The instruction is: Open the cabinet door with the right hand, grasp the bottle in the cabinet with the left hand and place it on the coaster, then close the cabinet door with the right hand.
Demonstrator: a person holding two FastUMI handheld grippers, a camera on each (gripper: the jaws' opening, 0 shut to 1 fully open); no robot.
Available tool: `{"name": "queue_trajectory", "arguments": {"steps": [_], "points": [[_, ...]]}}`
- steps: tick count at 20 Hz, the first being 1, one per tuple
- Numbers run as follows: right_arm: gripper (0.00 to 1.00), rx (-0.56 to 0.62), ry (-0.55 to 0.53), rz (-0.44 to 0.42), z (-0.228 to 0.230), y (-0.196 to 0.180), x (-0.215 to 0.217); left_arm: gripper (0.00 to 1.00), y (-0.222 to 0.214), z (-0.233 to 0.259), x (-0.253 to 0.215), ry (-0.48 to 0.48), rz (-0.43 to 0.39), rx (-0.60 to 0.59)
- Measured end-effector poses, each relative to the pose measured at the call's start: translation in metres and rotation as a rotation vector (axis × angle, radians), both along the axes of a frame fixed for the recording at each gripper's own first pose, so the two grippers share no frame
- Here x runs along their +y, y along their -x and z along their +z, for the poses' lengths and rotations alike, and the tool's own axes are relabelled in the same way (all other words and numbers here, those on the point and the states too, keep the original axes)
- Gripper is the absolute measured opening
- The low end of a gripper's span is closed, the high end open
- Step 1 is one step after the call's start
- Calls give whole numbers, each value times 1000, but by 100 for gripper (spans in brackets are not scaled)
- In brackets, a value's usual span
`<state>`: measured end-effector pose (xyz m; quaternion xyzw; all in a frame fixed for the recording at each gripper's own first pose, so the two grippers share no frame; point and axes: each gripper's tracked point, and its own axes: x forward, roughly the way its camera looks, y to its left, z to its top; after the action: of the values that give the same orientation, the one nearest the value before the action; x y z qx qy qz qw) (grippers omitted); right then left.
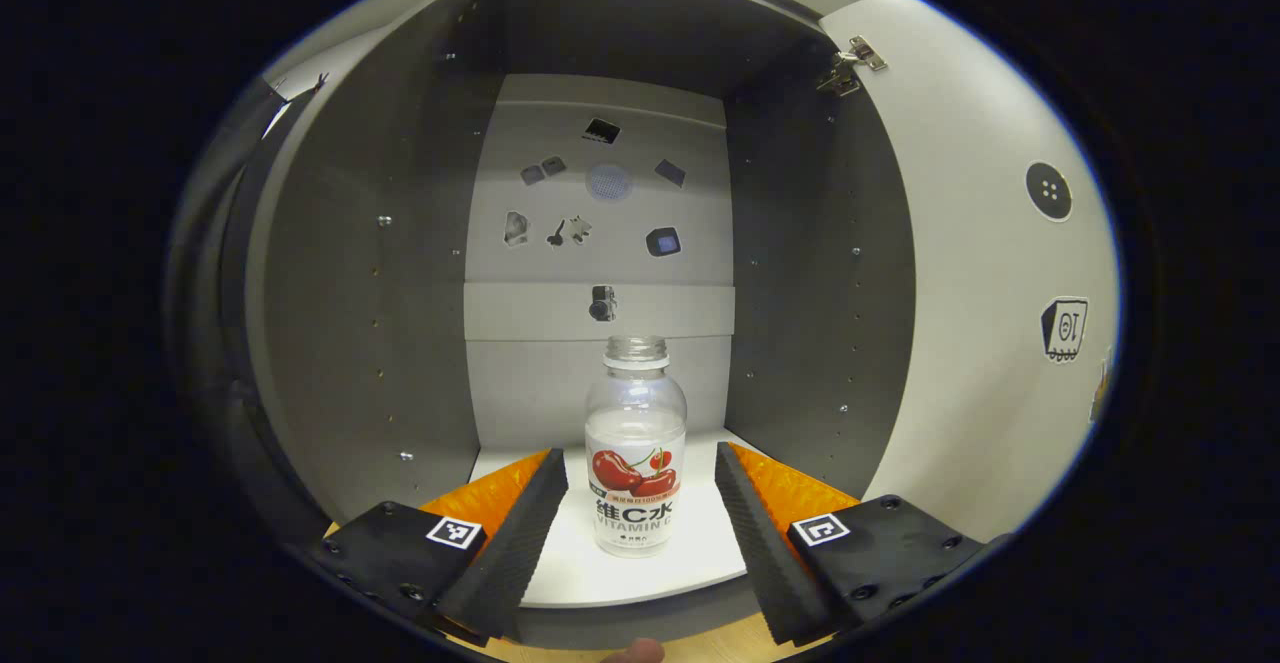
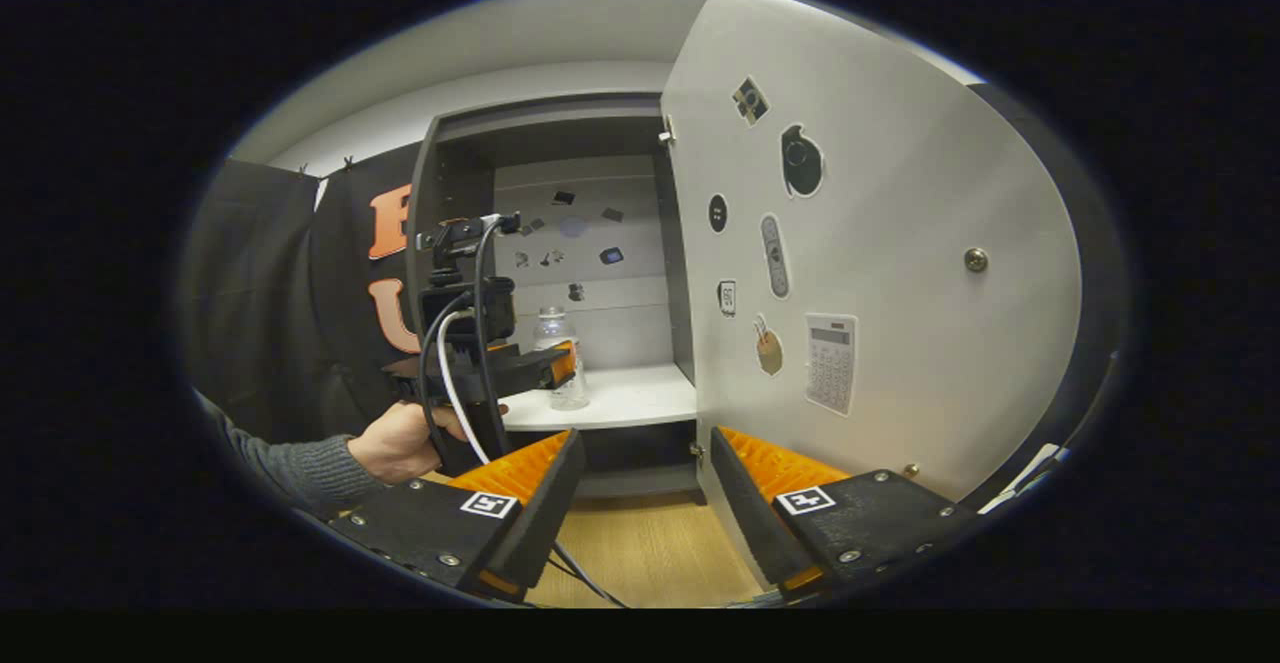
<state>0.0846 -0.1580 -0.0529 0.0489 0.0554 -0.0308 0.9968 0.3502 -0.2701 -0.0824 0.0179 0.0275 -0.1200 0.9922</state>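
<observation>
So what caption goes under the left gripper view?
Open left tool lined up on the bottle inside the opened cabinet.

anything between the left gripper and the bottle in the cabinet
Nothing. In the left gripper view, bare shelf lies between the open left gripper and the bottle, which stands between its fingertips, untouched.

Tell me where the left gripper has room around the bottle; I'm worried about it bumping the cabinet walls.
Bare shelf lies on both sides of the bottle, between it and each side wall, and behind it to the back panel. The open left gripper straddles the bottle, jaws apart from it. The open door crowds the right.
</observation>
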Motion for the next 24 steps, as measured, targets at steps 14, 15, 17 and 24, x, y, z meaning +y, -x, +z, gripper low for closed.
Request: {"name": "queue_trajectory", "arguments": {"steps": [14,15,17,24], "points": [[79,43,-4,-31,-11,-11,-1,85,-47,-5,1,6,17,-7],[80,42,-7,-29,-11,-7,0,85,-41,0,3,19,17,-15],[79,41,-18,-25,-12,3,1,86,-24,10,11,25,23,-42],[79,52,-21,-1,-22,55,-1,83,61,28,40,-39,58,-132]]}}
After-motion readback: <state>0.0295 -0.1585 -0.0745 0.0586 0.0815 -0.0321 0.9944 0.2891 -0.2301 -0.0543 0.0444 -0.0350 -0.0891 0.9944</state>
